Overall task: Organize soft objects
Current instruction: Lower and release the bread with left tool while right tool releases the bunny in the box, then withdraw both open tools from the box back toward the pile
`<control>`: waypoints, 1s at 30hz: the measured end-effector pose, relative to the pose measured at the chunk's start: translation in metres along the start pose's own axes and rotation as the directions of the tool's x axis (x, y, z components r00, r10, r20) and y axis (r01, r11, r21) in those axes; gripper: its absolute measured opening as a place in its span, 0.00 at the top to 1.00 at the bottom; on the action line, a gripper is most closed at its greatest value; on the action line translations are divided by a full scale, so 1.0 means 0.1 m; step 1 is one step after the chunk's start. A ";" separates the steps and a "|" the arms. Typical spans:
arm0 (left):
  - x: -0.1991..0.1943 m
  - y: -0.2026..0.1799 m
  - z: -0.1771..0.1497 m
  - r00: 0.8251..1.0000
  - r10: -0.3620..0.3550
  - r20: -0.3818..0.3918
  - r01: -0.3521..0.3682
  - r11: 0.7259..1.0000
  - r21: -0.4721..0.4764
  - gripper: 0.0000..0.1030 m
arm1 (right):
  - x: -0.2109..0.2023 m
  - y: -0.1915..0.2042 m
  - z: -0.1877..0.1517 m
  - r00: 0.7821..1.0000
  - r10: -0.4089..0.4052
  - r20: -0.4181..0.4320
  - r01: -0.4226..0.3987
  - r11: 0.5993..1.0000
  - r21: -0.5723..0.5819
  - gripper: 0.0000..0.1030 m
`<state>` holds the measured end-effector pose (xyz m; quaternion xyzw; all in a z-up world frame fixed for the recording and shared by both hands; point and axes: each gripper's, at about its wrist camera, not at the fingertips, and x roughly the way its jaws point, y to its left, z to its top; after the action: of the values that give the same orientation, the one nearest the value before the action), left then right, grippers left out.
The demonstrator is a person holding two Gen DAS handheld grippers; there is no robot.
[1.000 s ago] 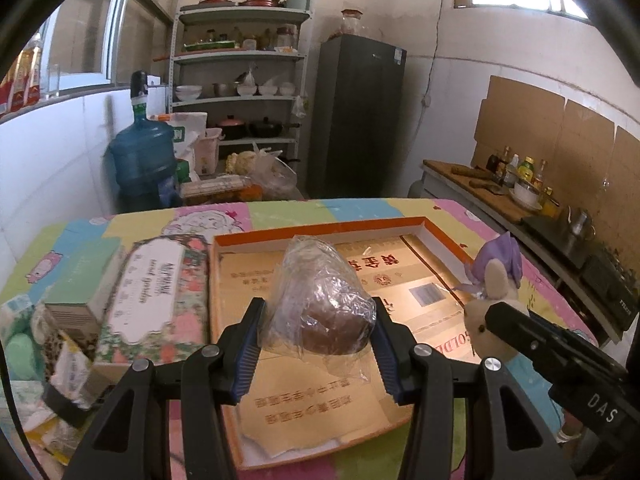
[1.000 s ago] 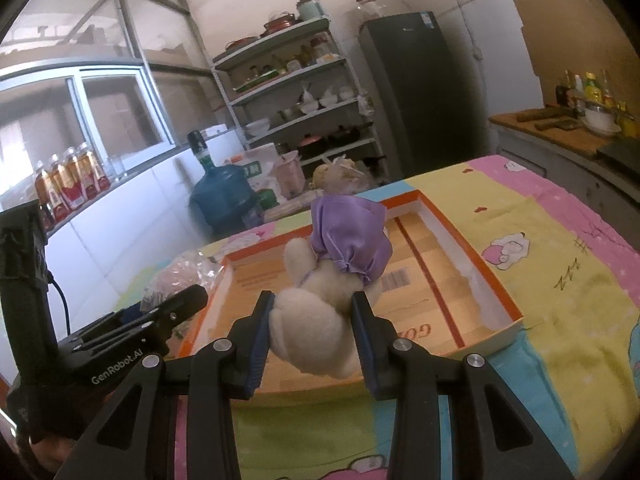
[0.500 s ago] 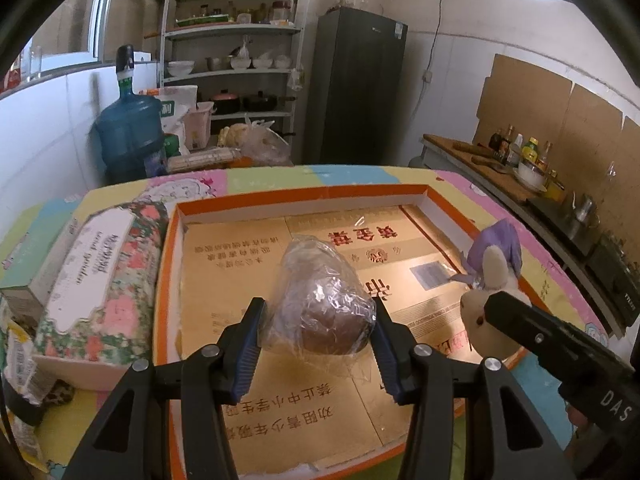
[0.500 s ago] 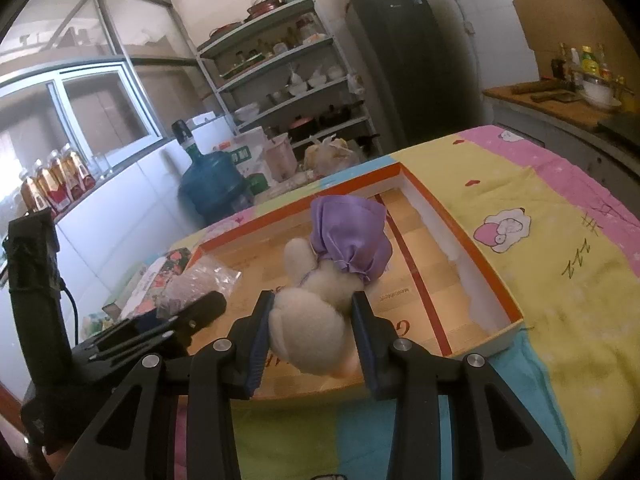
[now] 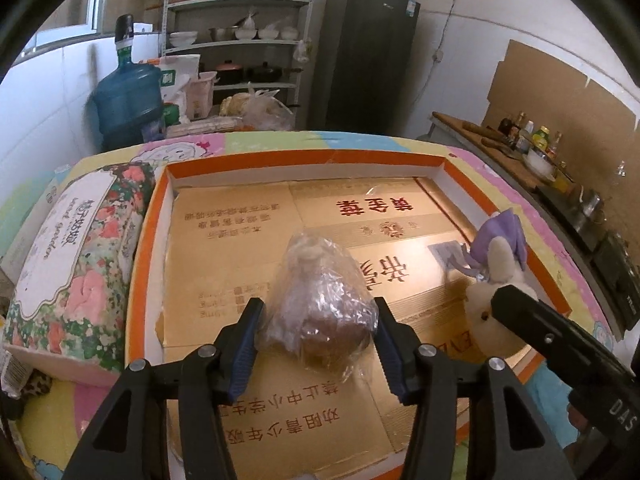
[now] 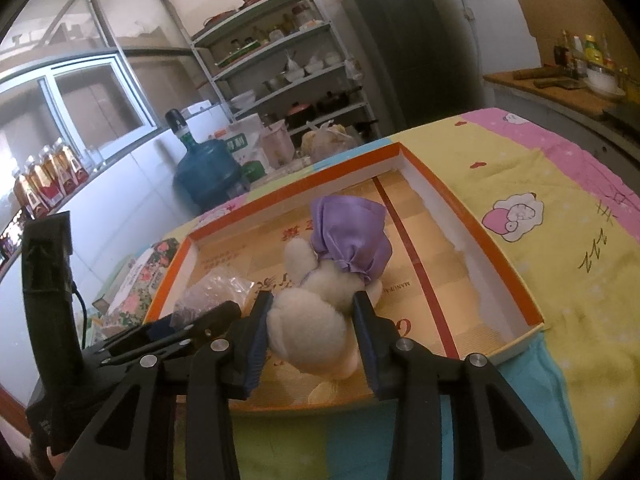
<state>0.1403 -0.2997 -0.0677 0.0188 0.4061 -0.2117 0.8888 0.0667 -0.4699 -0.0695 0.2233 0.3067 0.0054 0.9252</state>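
My left gripper [image 5: 318,330] is shut on a brown soft toy wrapped in a clear plastic bag [image 5: 320,304], held over the near part of a shallow orange-rimmed cardboard box [image 5: 148,240]. My right gripper [image 6: 312,330] is shut on a cream plush rabbit with a purple cloth [image 6: 320,304], held just over the box's near right part [image 6: 500,264]. The rabbit also shows in the left wrist view [image 5: 494,292], and the bagged toy in the right wrist view [image 6: 212,292]. The two grippers are side by side.
A floral tissue pack [image 5: 76,256] lies against the box's left side on the cartoon-print tablecloth [image 6: 552,208]. A blue water jug [image 5: 128,100], a shelf rack [image 5: 240,40] and a dark fridge [image 5: 368,60] stand behind the table. A counter with bottles [image 5: 532,144] runs along the right.
Both grippers have moved forward and down over the box, each keeping hold of its toy. The box now fills more of both views.
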 end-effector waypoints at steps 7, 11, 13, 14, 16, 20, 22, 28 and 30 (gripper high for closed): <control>-0.04 -0.02 -0.01 1.000 -0.002 -0.004 0.002 1.000 0.008 0.44 | -0.03 -0.02 0.00 1.000 0.003 0.014 -0.003 1.000 0.017 0.56; -0.14 -0.04 0.00 1.000 0.006 0.011 -0.006 1.000 0.016 0.27 | -0.05 -0.03 0.00 1.000 0.000 0.016 0.000 1.000 0.021 0.56; -0.19 -0.05 -0.01 1.000 0.009 0.024 -0.009 1.000 0.021 0.26 | -0.08 -0.02 0.00 1.000 -0.005 0.021 0.004 1.000 0.023 0.56; -0.21 -0.06 -0.01 1.000 0.008 0.029 -0.009 1.000 0.022 0.26 | -0.09 -0.03 0.00 1.000 -0.005 0.024 0.004 1.000 0.023 0.55; -0.27 -0.07 0.00 0.999 0.003 0.038 -0.004 1.000 0.025 0.25 | -0.14 -0.01 0.00 0.999 -0.004 0.034 0.003 1.000 0.024 0.50; -0.38 -0.06 -0.01 0.998 -0.006 0.064 0.004 1.000 0.028 0.25 | -0.23 0.03 0.00 0.998 -0.015 0.057 0.015 1.000 0.016 0.43; -0.44 -0.05 -0.01 0.997 -0.013 0.077 0.011 1.000 0.028 0.25 | -0.26 0.04 -0.01 0.998 -0.021 0.064 0.020 1.000 0.013 0.42; -0.65 0.01 -0.03 0.992 -0.016 0.127 0.013 1.000 0.029 0.21 | -0.34 0.10 -0.03 0.997 -0.021 0.070 0.020 1.000 0.014 0.42; -0.73 0.05 -0.04 0.988 -0.012 0.152 0.008 1.000 0.028 0.18 | -0.36 0.13 -0.04 0.997 -0.019 0.073 0.019 1.000 0.010 0.42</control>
<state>0.0967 -0.2683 -0.0175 0.0126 0.3344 -0.2222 0.9158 0.0371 -0.4617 -0.0462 0.2247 0.2746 -0.0130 0.9348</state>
